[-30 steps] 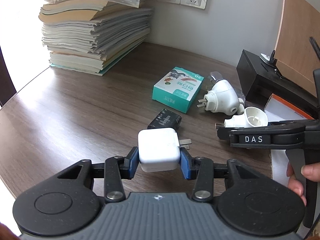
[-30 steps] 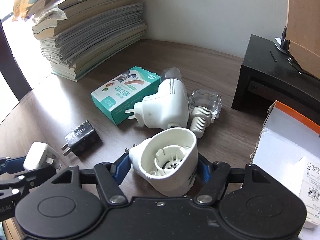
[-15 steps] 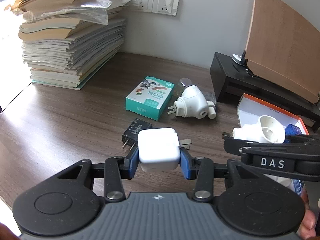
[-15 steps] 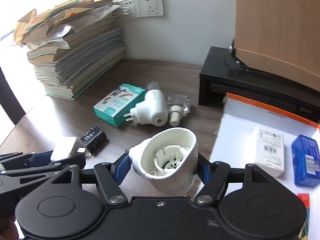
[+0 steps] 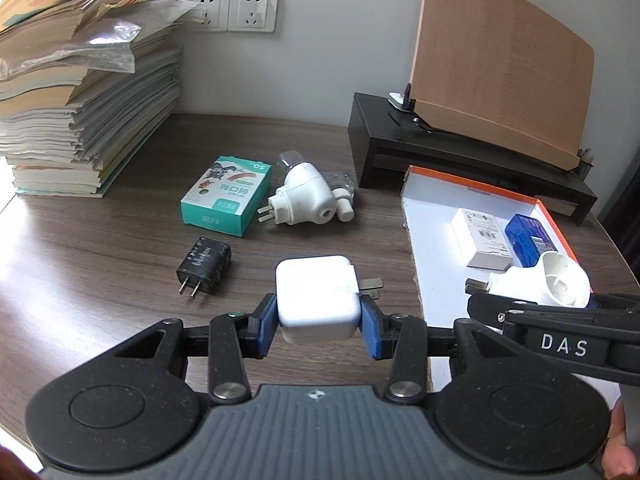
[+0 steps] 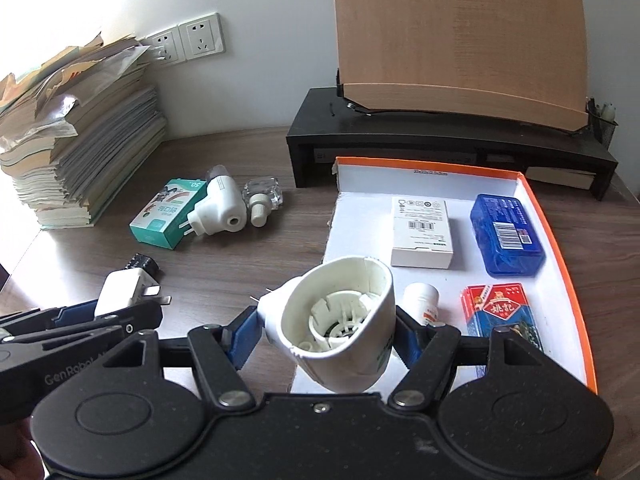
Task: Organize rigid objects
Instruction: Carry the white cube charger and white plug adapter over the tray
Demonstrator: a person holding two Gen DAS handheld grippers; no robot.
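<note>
Left gripper [image 5: 318,326] jaws clamp a square white plastic charger [image 5: 316,300]; right gripper [image 6: 324,334] jaws clamp a hollow white plastic plug-in shell [image 6: 340,320]. At three o'clock, the orange-rimmed white cardboard tray [image 6: 560,248] holds a white carton [image 6: 422,230], blue case [image 6: 506,234], red card pack [image 6: 500,312] and small white bottle [image 6: 422,300].

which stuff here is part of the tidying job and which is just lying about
Job:
left gripper holding square white charger
right gripper holding white hollow plug-in shell
orange-rimmed white box
black ribbed charger

Lying about:
tall paper stack
black monitor riser

An office desk: stacked papers [image 5: 80,100], wall sockets [image 5: 232,10], monitor stand [image 6: 440,140].
</note>
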